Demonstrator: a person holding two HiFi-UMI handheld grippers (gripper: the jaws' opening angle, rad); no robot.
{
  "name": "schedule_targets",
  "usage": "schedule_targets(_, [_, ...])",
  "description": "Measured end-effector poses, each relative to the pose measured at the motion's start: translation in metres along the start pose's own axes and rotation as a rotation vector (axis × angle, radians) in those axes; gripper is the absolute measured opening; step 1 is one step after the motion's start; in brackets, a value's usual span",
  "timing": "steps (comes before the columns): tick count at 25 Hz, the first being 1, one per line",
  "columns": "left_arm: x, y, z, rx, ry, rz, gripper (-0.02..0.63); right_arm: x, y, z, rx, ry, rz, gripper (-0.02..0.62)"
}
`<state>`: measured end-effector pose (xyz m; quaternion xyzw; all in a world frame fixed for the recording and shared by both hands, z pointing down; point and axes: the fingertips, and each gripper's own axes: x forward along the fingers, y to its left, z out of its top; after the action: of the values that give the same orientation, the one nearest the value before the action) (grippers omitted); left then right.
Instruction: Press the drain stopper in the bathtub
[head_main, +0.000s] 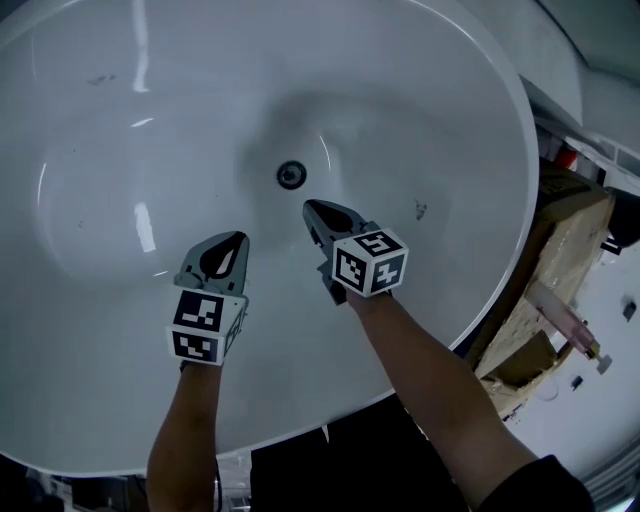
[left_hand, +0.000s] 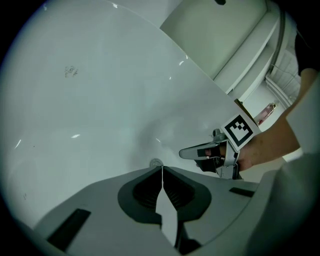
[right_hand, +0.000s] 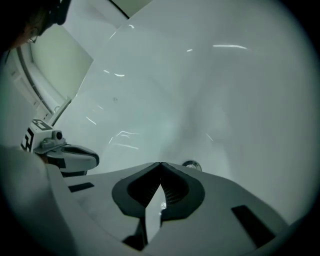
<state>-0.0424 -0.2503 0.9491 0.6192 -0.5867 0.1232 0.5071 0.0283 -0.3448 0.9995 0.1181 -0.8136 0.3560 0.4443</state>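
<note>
The drain stopper (head_main: 290, 175) sits at the bottom of the white bathtub (head_main: 420, 100), in the low middle part where water runs out. The right gripper (head_main: 318, 212) is just beside the drain stopper, and its tip points at it. Its fingers (right_hand: 176, 192) are squeezed together with nothing between them. I think that is so the tip makes one firm point to push with. It is not touching the drain stopper yet, so the press is not done.

The left gripper (head_main: 236, 240) is a bit farther from the drain stopper, on the other side of the right one. Its fingers (left_hand: 142, 192) are squeezed together too and hold nothing. It looks like it is just waiting out of the way.
</note>
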Motion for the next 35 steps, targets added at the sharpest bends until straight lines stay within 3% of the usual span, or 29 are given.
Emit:
schedule_targets(3, [0.006, 0.009, -0.005, -0.029, -0.010, 0.011, 0.023, 0.013, 0.001, 0.002, -0.039, 0.003, -0.003, 0.014])
schedule_targets(6, [0.010, 0.014, -0.003, -0.048, -0.027, 0.013, 0.023, 0.017, -0.002, 0.009, -0.144, 0.031, 0.001, 0.014])
schedule_targets(9, [0.007, 0.013, 0.003, -0.056, -0.040, 0.011, 0.023, 0.020, -0.018, 0.026, -0.390, 0.162, -0.020, 0.014])
schedule_targets(12, [0.003, 0.012, 0.009, -0.064, -0.056, 0.013, 0.023, 0.023, -0.013, 0.058, -0.584, 0.244, 0.033, 0.014])
schedule_targets(14, [0.004, 0.017, 0.010, -0.073, -0.066, 0.021, 0.023, 0.033, -0.003, 0.069, -0.601, 0.251, 0.070, 0.014])
schedule_targets(17, [0.015, 0.030, 0.006, -0.089, -0.068, 0.034, 0.023, 0.058, 0.002, 0.055, -0.628, 0.287, 0.069, 0.014])
schedule_targets(26, [0.065, 0.045, -0.026, -0.056, -0.027, 0.018, 0.023, 0.111, -0.064, -0.033, -0.577, 0.424, -0.032, 0.014])
schedule_targets(31, [0.080, 0.044, -0.040, -0.042, 0.009, -0.004, 0.023, 0.125, -0.085, -0.042, -0.531, 0.427, -0.084, 0.014])
schedule_targets(35, [0.086, 0.039, -0.041, -0.036, 0.010, -0.016, 0.023, 0.129, -0.083, -0.046, -0.596, 0.460, -0.067, 0.015])
